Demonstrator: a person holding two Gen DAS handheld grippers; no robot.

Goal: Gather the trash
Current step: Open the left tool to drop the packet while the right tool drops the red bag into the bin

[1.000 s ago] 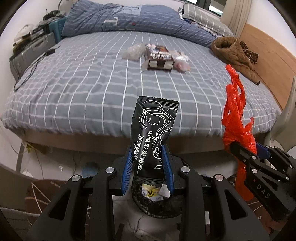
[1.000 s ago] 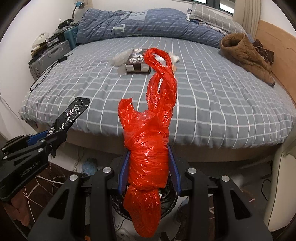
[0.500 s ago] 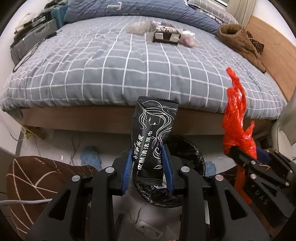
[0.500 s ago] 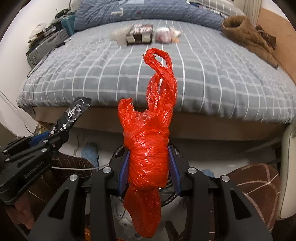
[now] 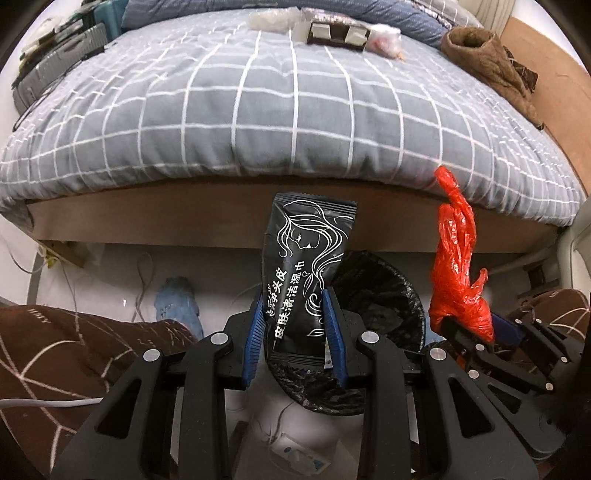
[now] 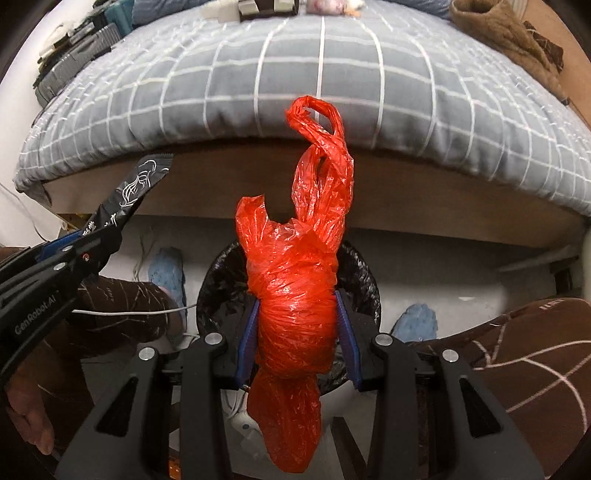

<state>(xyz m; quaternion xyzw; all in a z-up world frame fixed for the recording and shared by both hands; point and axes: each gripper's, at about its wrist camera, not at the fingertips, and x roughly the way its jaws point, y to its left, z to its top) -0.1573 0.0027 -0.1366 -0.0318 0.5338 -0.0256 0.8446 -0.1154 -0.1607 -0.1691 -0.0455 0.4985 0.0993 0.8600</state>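
1. My left gripper (image 5: 295, 328) is clamped on one black wet-wipe packet (image 5: 308, 273), which stands upright between the blue pads.
2. My right gripper (image 6: 297, 332) is clamped on one red plastic bag (image 6: 295, 295), bunched and twisted, with a loop at its 12 o'clock end and a tail hanging past the pads at 6 o'clock.
3. One bin with a black liner (image 5: 384, 291) sits on the floor directly behind both held items; in the right wrist view its rim (image 6: 218, 284) rings the red bag.
4. From the left wrist view, my right gripper and its red bag (image 5: 458, 266) stand at 3 o'clock, beside the bin.
5. From the right wrist view, my left gripper and its packet (image 6: 129, 199) come in from 9 o'clock.
6. The wooden bed frame (image 5: 184, 221) and the grey checked bedspread (image 5: 258, 110) fill the view at 12 o'clock, beyond the bin.
7. More trash lies on the bed at 12 o'clock: one dark box (image 5: 338, 33), one clear wrapper (image 5: 273, 18) to its left and one pale wrapper (image 5: 384, 38) to its right.
8. One brown coat (image 5: 487, 62) lies on the bed at 1 o'clock.
9. Two blue slippers (image 6: 166, 269) (image 6: 417, 323) are on the floor either side of the bin.
10. My legs in brown patterned trousers (image 6: 517, 350) flank the bin, and a white cable (image 6: 129, 313) crosses the left one.
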